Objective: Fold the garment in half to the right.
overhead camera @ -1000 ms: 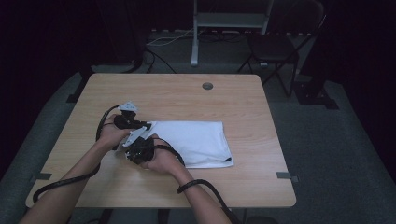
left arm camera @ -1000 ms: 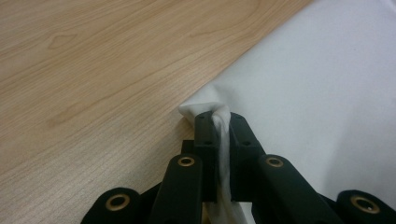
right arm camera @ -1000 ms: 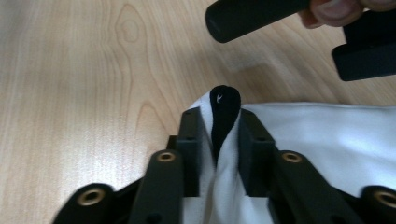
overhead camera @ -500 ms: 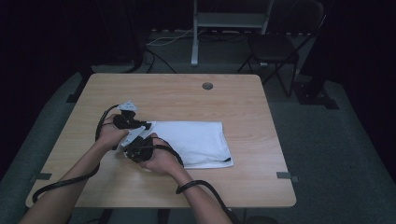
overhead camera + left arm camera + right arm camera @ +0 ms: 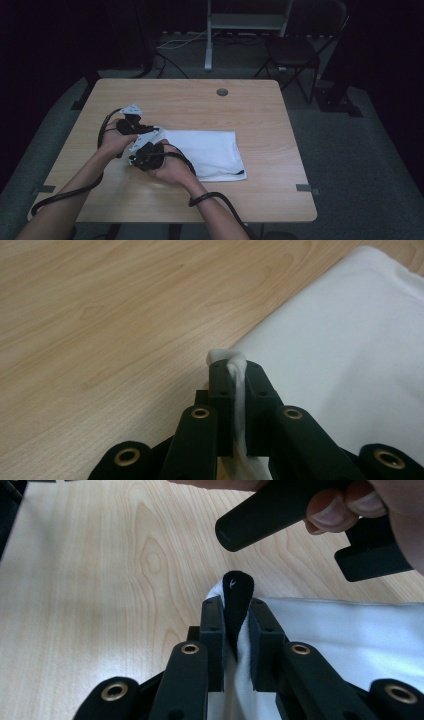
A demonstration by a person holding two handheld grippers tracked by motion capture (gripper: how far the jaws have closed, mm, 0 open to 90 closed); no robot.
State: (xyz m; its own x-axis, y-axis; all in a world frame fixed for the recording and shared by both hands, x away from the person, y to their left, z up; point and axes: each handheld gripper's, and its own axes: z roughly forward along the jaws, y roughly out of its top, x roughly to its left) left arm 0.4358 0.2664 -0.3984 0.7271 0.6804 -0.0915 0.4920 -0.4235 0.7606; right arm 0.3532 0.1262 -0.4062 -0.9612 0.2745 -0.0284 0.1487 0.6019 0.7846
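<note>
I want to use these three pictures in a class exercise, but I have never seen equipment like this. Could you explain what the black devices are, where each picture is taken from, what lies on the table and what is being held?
No robot here: a person sits at a wooden table and holds a hand-operated gripper in each hand, each with two black jaws and a trailing cable.

The high view looks down from above the person's side; the forearms enter from the bottom. There you see the left gripper and the right gripper close together at the left edge of a folded white cloth, likely a garment, with a dark trim at one corner.

The other two pictures come from cameras riding on the grippers, looking along their jaws. The left gripper view shows its jaws shut on a pinch of white fabric. The right gripper view shows its jaws shut on fabric with a black strip, perhaps a label or trim.
</note>
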